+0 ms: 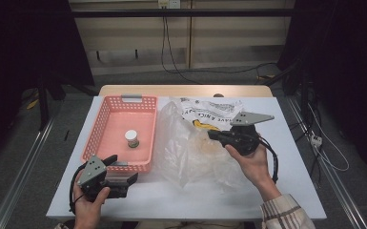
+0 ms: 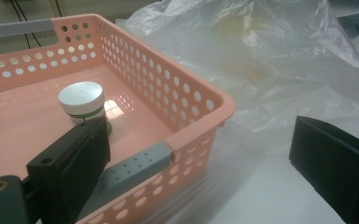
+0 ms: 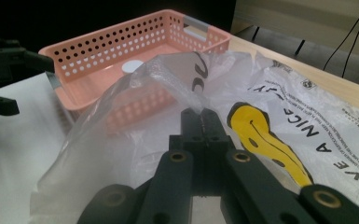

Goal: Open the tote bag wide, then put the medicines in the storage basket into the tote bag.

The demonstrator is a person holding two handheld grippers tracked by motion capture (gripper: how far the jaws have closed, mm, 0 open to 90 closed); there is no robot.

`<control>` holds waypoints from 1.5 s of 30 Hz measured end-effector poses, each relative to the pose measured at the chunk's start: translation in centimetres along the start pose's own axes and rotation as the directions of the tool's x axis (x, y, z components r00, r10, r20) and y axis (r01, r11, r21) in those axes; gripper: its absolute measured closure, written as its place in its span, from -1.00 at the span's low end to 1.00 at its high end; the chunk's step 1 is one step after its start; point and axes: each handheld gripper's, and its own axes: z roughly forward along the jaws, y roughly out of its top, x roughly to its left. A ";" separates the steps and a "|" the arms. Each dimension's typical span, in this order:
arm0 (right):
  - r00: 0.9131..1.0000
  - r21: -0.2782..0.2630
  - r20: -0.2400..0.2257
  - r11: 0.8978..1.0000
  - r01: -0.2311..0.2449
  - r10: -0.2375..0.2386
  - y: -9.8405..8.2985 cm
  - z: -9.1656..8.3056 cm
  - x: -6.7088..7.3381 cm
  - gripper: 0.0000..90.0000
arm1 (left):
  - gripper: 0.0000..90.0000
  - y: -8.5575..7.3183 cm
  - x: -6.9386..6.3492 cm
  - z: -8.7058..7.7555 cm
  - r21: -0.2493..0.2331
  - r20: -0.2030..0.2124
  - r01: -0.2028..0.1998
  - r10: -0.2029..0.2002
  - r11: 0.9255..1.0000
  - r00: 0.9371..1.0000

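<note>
Plastic bag (image 1: 195, 143) film beside the pink basket (image 1: 106, 119) is what we are pinching in our closed right gripper (image 3: 200, 116); our left gripper (image 2: 200, 154) is gaping open at the basket's corner. Thin film may be slipping or tearing under a sharp pull.

Occlusions / cut-offs

Jar (image 2: 83, 105) label too small to read, base behind left gripper (image 2: 205, 158) jaw. Bag (image 3: 242, 116) print cut at frame edge. Bag contents unclear through film.
</note>
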 end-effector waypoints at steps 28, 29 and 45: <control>1.000 -0.043 0.002 0.999 -0.009 0.010 1.0 0.3 -1.2 1.00 | -0.89 0.3 1.0 -0.1 0.015 -0.026 0.023 -0.022 1.000 0.999; 1.000 -0.044 -0.002 0.999 -0.010 0.010 1.0 0.3 -1.2 1.00 | -0.89 0.4 1.1 -0.2 0.022 -0.019 0.018 -0.017 1.000 1.000; 0.999 -0.049 -0.026 0.999 -0.021 0.020 1.0 0.5 -1.6 1.00 | -0.81 3.4 2.7 0.7 0.126 -0.022 -0.014 0.017 0.992 1.000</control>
